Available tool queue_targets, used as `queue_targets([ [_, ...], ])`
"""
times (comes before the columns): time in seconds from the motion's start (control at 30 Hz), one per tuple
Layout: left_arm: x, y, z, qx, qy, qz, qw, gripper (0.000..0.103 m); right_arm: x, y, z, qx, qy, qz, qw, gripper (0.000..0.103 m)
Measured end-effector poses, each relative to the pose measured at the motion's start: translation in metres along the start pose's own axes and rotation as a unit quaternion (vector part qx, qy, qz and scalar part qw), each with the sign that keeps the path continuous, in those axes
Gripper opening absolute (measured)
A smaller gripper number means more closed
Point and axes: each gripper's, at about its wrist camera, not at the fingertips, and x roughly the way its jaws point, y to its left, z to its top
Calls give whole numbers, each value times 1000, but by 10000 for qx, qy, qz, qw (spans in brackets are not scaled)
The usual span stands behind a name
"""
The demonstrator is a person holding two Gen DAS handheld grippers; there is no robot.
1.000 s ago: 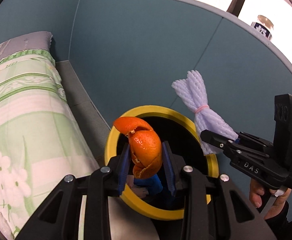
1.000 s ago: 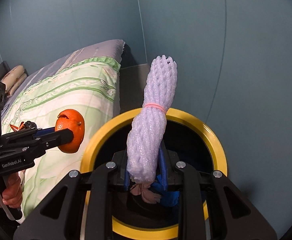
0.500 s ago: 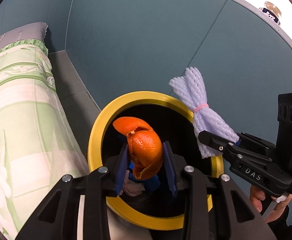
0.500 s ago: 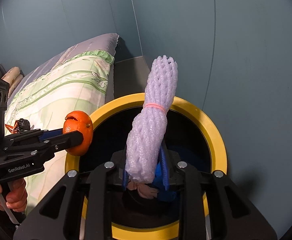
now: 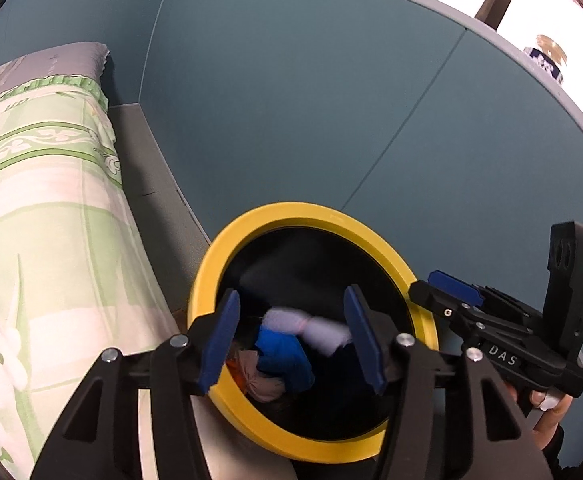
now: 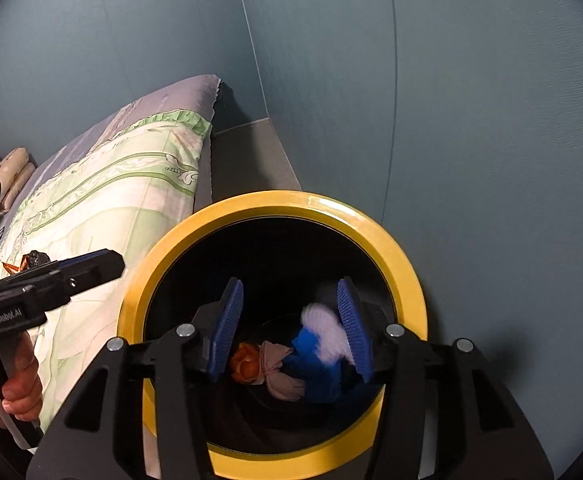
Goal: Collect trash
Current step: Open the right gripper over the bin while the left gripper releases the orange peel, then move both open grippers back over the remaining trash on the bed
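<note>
Tongs on both sides stand wide apart with nothing between their blue pads. Left tongs (image 5: 291, 334) hang over the mouth of the bin (image 5: 227, 248), a dark pail with a broad yellow rim, and right tongs (image 6: 293, 326) hang over the same opening from the other side. Seen from the left camera, the right tongs (image 5: 447, 294) reach in from the right edge, just past the yellow rim, held by a hand (image 5: 547, 416) low in the corner. Seen from the right camera, the left tongs (image 6: 91, 266) come in from the left, tips just short of the rim, with a hand (image 6: 15, 376) on the grip.

Below both pairs, down in the bin, lies the trash: a pale lilac foam net (image 6: 327, 334), blurred, close under the right pad of the right tongs; a blue crumpled piece (image 6: 315, 368) beneath it; a pinkish-brown wad (image 6: 277, 368) beside that; and orange peel (image 6: 245, 362) to the left of the wad. From the left camera the foam net (image 5: 311, 326) shows between the pads, above the blue piece (image 5: 283, 356).

Left of the tongs stretches a bed (image 5: 31, 220) with a green-patterned cover. On the bed, behind the left tongs in the right camera, sits a small dark and orange scrap (image 6: 31, 260). Beyond the bin rises a teal wall (image 5: 311, 100).
</note>
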Motion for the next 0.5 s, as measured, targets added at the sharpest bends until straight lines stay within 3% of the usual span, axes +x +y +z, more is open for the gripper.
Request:
queue_targets([
  [0.5,-83,43,-5,-267,-625,536,9962,57,-35,31,1,-315,-258,176,9990,47],
])
